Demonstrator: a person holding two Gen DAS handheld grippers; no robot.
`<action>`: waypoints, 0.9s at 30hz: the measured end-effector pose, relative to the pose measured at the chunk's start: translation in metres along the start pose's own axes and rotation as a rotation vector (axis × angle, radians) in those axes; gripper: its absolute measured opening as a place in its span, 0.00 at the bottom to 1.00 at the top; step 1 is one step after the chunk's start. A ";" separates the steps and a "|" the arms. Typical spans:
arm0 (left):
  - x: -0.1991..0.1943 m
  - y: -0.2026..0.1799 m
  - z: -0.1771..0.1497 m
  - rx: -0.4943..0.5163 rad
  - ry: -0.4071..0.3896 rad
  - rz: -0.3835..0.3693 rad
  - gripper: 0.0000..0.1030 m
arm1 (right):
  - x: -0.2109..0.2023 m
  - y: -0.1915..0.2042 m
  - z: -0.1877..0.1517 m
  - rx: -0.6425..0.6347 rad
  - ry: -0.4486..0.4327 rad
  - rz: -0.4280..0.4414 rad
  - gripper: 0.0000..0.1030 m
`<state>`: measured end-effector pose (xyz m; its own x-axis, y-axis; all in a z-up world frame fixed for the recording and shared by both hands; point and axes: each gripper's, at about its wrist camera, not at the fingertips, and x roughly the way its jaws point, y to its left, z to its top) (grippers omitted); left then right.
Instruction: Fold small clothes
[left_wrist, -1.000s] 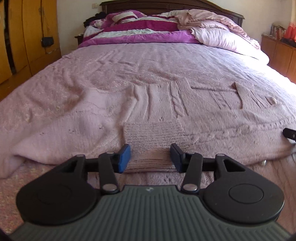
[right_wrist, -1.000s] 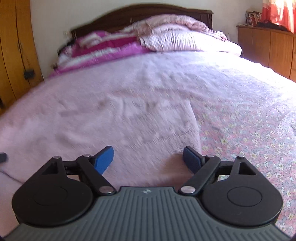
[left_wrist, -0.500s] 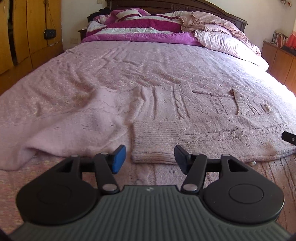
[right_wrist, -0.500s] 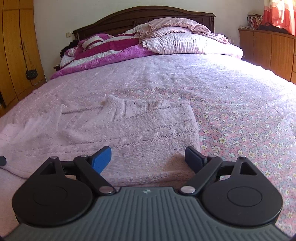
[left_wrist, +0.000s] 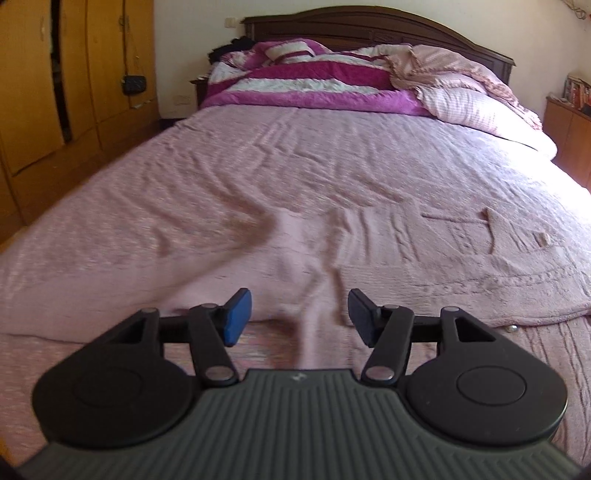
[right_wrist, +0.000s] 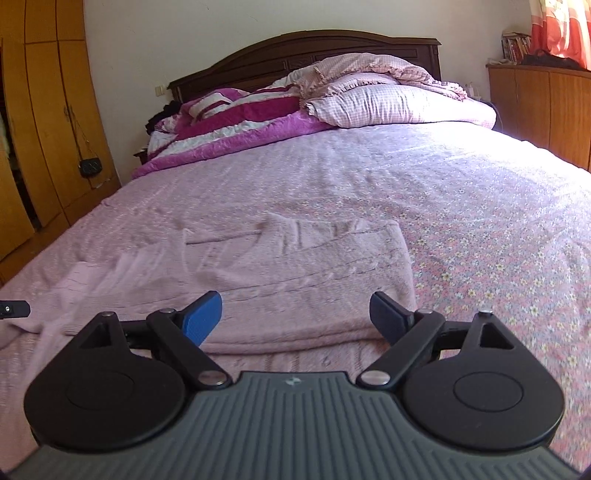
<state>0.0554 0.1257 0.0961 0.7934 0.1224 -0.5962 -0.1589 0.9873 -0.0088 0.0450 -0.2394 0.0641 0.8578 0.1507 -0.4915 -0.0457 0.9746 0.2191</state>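
Note:
A pale pink cable-knit sweater lies flat on the pink bedspread, its right side folded to a straight edge. My left gripper hovers over the sweater's near left part, open, with the blurred knit lying on the bed below the blue pads and not pinched. My right gripper is open wide above the sweater's near hem with nothing between its fingers. A tip of the left gripper shows at the left edge of the right wrist view.
Striped magenta quilt and a checked pink pillow are piled against the dark headboard. A wooden wardrobe with a small black bag stands left. A wooden cabinet stands right. Floral sheet lies right of the sweater.
Both grippers rose and drew back from the sweater. The left jaws widened a little and the ribbed cuff that lay between them is now below them on the bed.

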 end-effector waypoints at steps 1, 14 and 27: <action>-0.002 0.006 0.001 -0.002 -0.001 0.019 0.58 | -0.004 0.002 -0.001 0.000 0.001 0.006 0.89; 0.014 0.096 -0.027 -0.312 0.045 0.095 0.58 | -0.026 0.023 -0.043 -0.026 0.035 0.007 0.90; 0.040 0.172 -0.060 -0.740 0.010 0.036 0.58 | -0.012 0.011 -0.075 0.022 0.104 -0.057 0.90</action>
<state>0.0245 0.2941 0.0223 0.7754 0.1484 -0.6138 -0.5419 0.6555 -0.5260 -0.0043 -0.2177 0.0097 0.8006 0.1130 -0.5884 0.0134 0.9784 0.2061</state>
